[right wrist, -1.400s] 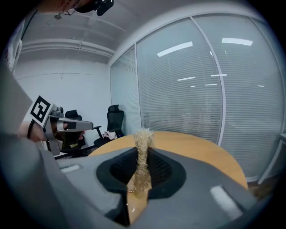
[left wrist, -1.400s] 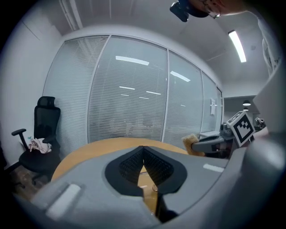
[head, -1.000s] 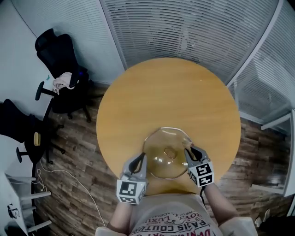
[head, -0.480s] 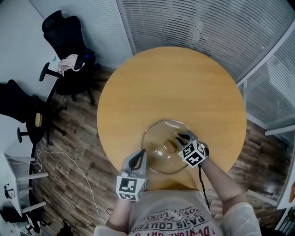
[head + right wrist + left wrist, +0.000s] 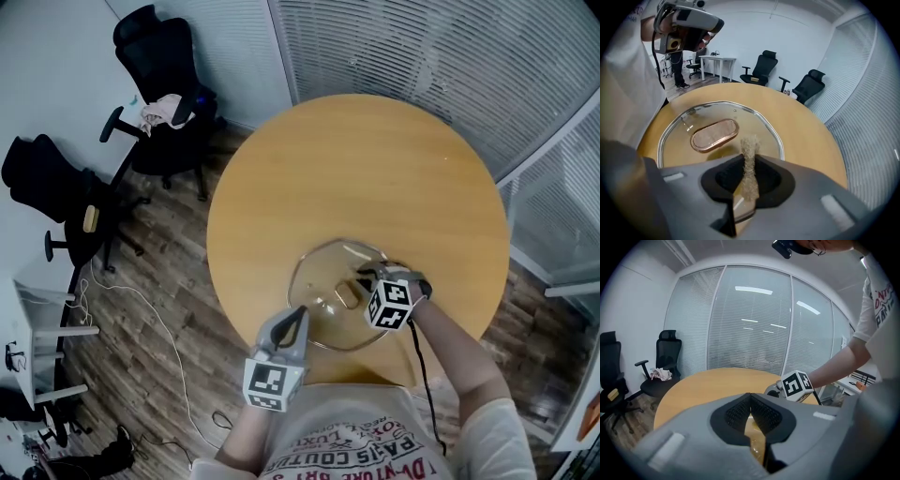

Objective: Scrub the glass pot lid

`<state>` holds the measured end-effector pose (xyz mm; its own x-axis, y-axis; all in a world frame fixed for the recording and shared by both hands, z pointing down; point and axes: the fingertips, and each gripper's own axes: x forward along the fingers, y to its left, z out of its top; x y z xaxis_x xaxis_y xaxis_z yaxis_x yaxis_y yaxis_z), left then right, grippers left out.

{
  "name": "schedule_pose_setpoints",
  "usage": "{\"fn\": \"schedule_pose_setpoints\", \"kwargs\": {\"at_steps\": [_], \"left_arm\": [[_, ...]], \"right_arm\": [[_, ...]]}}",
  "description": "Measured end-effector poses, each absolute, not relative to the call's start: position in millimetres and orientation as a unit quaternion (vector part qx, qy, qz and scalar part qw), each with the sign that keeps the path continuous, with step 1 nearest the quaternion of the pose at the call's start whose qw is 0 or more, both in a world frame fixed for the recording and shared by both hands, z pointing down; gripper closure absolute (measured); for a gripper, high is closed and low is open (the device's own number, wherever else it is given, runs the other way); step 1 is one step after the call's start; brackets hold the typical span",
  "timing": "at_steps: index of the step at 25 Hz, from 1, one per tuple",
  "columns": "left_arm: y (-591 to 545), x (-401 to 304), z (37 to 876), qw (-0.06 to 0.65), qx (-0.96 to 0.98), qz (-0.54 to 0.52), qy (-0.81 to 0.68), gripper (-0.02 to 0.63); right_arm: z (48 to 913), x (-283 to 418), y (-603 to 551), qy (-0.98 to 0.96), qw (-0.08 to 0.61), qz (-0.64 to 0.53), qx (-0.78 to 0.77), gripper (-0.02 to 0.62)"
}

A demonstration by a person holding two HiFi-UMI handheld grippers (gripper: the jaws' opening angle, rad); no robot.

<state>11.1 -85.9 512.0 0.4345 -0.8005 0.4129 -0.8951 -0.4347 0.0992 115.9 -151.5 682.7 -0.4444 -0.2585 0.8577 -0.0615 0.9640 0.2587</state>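
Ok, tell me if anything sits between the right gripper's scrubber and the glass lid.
Nothing visible does. The scrubber in the right gripper points at bare glass lid beside its handle; the left gripper clamps its edge elsewhere.

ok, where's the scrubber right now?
The scrubber is pinched in the right gripper, its tip over the lid beside the handle, right of centre in head view.

One glass pot lid [image 5: 323, 279]: clear, metal-rimmed, copper-toned oval handle [image 5: 715, 134] up, on the wooden table [image 5: 356, 169]. One scrub pad [image 5: 750, 161]: tan, fibrous.
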Motion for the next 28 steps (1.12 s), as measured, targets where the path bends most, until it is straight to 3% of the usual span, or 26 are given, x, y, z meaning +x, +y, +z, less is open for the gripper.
{"fn": "schedule_pose_setpoints", "kwargs": {"at_steps": [12,24,28], "left_arm": [[-66.1,21.2,510.2,0.146,0.823,0.157,-0.527,0.598],[-55.4,11.6,487.1,0.105,0.856,0.168,-0.478,0.598],[-51.4,1.4,484.5,0.127,0.872,0.156,-0.447,0.598]], "right_arm": [[684.1,132.3,-125.9,-0.849,0.505,-0.111,0.108,0.532],[682.8,139.5,-77.3,-0.819,0.54,-0.087,0.174,0.532],[682.3,127.5,-61.2,-0.804,0.554,-0.061,0.206,0.532]]}}
